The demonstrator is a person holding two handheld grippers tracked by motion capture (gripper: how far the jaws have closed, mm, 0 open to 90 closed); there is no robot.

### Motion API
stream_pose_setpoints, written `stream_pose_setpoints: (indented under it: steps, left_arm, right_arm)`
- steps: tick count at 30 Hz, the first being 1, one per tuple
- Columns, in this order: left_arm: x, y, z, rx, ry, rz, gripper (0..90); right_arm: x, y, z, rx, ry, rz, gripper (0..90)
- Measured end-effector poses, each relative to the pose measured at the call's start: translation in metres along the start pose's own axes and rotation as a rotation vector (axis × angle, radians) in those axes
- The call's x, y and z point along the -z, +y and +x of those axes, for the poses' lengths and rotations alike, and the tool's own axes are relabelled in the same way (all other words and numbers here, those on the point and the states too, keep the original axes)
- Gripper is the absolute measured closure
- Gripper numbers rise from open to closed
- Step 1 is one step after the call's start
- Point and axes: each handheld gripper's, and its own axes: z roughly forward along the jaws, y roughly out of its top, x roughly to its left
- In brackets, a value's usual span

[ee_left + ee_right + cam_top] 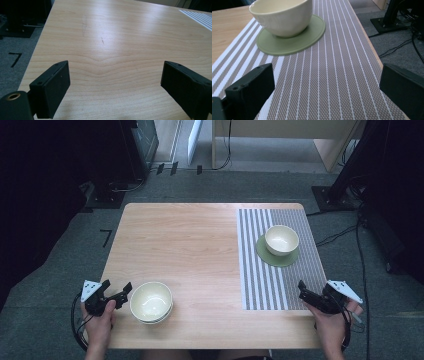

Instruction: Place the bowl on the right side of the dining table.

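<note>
We hold 1 hand-held gripper in each hand at the near edge of the desk (190,240). The left hand-held gripper (119,295) sits at about 7 o'clock on the desk, its jaws spread apart with nothing between them; in the left gripper view we look past them at bare wood. Just beside it, toward 3 o'clock from its tips, stands a stack of cream bowls (151,302), apparently 2 nested, near but not touching the jaws. We judge this stack to be the thing in hand, since it is the nearest object to either gripper and the left one is angled toward it.

The right hand-held gripper (305,292) rests at about 5 o'clock, over the near right corner of the striped placemat (260,285). Its jaws also stand wide apart and empty, as the right gripper view confirms (324,100). Ahead of it, toward 12 o'clock on the mat, a single cream bowl (283,16) sits on a round green coaster (287,42), off-centre toward the coaster's far side.

The layout reads as a place setting: the mat marks the serving spot, and the coaster keeps the bowl off the fabric. We judge that the stack waits at the near left because it is the supply, within easy reach of the left hand. The open jaws suggest that both hands are poised, with no grasp begun yet.
</note>
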Motion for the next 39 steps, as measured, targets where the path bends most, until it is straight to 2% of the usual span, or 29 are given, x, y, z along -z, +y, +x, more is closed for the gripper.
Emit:
stream_pose_setpoints:
  steps: [7,10,15,17,22,25,28,34,39]
  left_arm:
    - [0.0,0.0,0.0,-0.001,0.001,0.0,8.3]
    - [0.0,0.0,0.0,-0.001,0.0,0.001,8.3]
    - [0.0,0.0,0.0,-0.001,0.001,0.001,8.3]
    - [0.0,0.0,0.0,-0.001,0.002,0.001,8.3]
    - [0.0,0.0,0.0,-0.001,0.003,0.005,8.3]
    - [0.0,0.0,0.0,-0.001,0.002,0.005,8.3]
    - [-0.001,0.0,0.0,0.004,0.005,0.008,8.3]
    - [-0.002,0.001,0.001,0.016,0.007,0.027,8.3]
    - [-0.003,0.001,0.001,0.017,0.009,0.029,8.3]
  right_arm:
    - [0.005,-0.014,-0.009,-0.011,-0.014,0.035,0.2]
    - [0.007,-0.019,-0.011,0.0,-0.023,0.054,0.3]
    - [0.011,-0.022,-0.015,-0.01,-0.055,0.075,2.1]
    - [0.011,-0.023,-0.016,0.002,-0.077,0.11,2.1]
    - [0.007,-0.024,-0.017,0.014,-0.096,0.212,2.0]
    - [0.006,-0.024,-0.014,0.042,-0.111,0.223,2.3]
    - [0.004,-0.025,-0.01,0.096,-0.145,0.239,4.1]
    - [0.005,-0.025,-0.01,0.093,-0.138,0.241,4.1]
    - [0.006,-0.025,-0.013,0.067,-0.12,0.229,4.8]
